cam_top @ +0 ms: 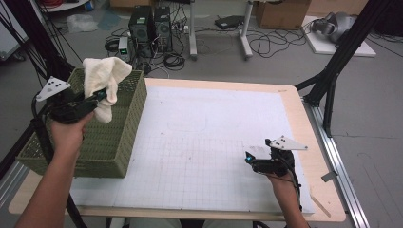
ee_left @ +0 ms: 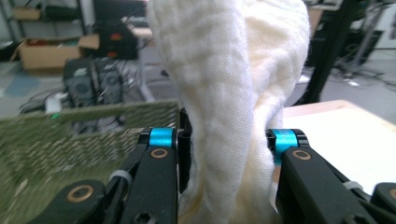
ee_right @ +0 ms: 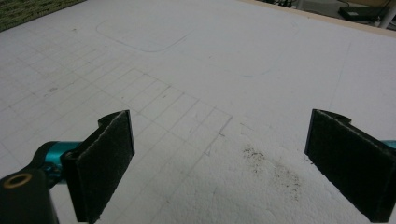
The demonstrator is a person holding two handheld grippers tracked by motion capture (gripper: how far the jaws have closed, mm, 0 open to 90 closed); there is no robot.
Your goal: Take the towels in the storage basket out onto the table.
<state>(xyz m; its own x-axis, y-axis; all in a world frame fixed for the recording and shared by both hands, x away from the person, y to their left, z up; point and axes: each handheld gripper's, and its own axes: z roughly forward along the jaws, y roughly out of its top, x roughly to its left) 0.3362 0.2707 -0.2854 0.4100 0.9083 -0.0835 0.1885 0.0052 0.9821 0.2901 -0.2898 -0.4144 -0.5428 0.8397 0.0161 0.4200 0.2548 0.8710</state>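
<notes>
The room behind is a workshop floor strewn with cables, two computer towers [cam_top: 151, 26] at about 11 o'clock beyond the surface [cam_top: 209, 142], and cardboard boxes along the far wall. The surface itself is a white gridded sheet on a pale wooden top, bare across its middle.

At 9 o'clock, on the left edge, sits a green woven basket [cam_top: 119, 128]. Above its near wall hovers the left claw [cam_top: 97, 97], held in a hand that comes up from 7 o'clock. It is pinching a cream cloth [cam_top: 105, 80]: in the left gripper view the cloth [ee_left: 233, 93] is squeezed between the two black jaws, bulging up and over them toward 12 o'clock in a thick fold and hanging below them as well. From above, the bulk of the cloth rises from the claw toward 12 o'clock over the basket's open top, with one flap drooping at 6 o'clock against the basket's inner side. The cloth is clear of the white sheet.

At 4 o'clock the right claw [cam_top: 249, 157] rests low over the sheet, pointing toward 9 o'clock. Its jaws stand spread wide with nothing between them, just the grid lines and a faint dark smudge [ee_right: 271, 168] on the sheet.
</notes>
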